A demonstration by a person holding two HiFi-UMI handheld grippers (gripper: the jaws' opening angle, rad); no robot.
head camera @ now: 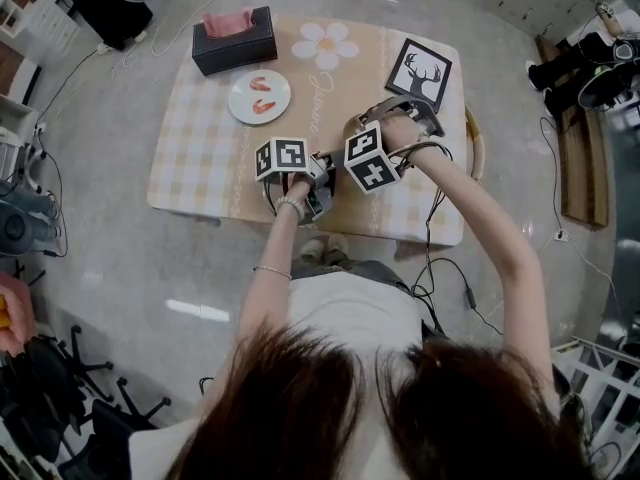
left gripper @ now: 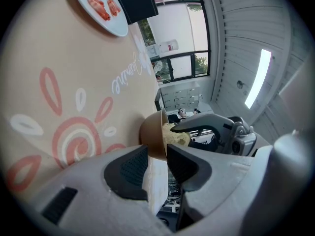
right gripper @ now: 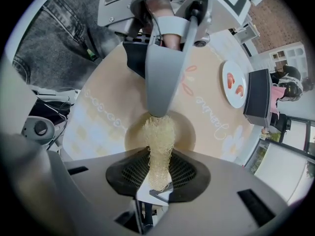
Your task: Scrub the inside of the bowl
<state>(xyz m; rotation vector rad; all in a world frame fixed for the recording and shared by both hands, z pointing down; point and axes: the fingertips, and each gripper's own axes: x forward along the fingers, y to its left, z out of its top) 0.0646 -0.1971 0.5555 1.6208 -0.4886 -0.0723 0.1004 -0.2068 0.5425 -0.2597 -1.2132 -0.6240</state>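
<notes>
Near the front edge of the counter, the left tool is clamped on the rim of a brown bowl, steadying it. Just beyond, the right tool pinches a pale fibrous scrubber. That tool points steeply down, so the bowl's inside lies directly beneath the scrubber.

The bowl is tan brown, the scrubber pale straw yellow. The tablecloth is beige with cream checks and a white daisy on its far side. Far left, a white plate holds orange-red pieces beside a black tissue box with pink tissue.
</notes>
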